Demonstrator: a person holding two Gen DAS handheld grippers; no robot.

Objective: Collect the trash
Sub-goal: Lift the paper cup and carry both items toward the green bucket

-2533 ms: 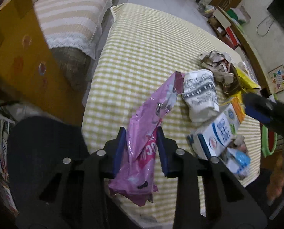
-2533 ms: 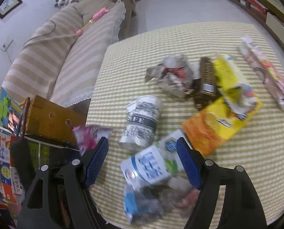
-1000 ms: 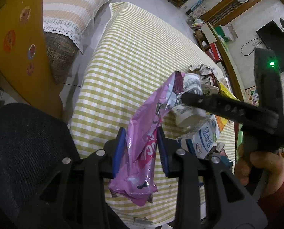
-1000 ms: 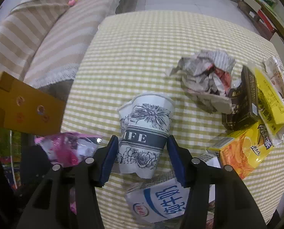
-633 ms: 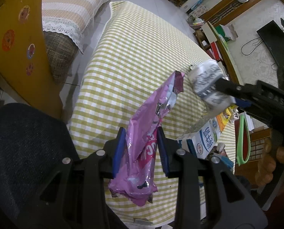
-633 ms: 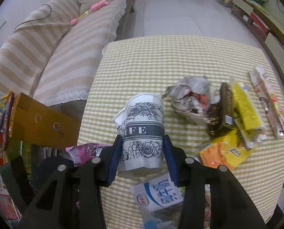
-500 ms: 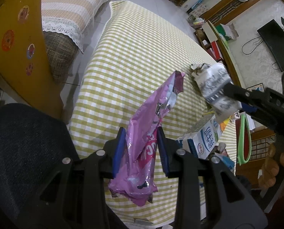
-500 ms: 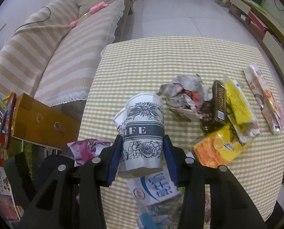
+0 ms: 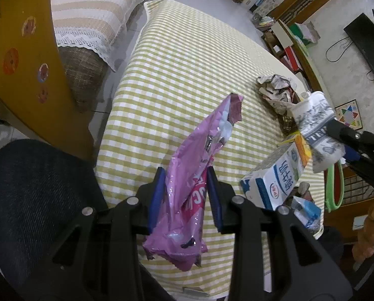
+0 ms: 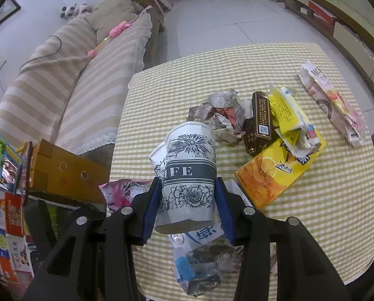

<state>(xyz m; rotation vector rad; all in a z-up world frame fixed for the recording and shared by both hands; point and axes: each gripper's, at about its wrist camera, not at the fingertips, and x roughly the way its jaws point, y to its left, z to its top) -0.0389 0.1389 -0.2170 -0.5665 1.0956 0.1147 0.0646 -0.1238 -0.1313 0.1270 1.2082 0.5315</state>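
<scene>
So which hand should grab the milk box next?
Neither is free yet. The left tool is shut on the pink wrapper, and the right tool holds the paper cup. The right one hangs just above the milk carton, so probably right, after dropping the cup.

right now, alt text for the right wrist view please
The right gripper clamps a flower-printed paper cup above a checked table. Behind lie crumpled paper, a dark box and yellow wrappers.

A dented paper cup (image 10: 190, 173) with black floral print is hanging clear of the tabletop (image 10: 337, 200) — tilted, rim away. A crinkled pink wrapper (image 9: 194, 180) is dangling upright — the remaining litter is lying clustered on the checked cloth.
</scene>
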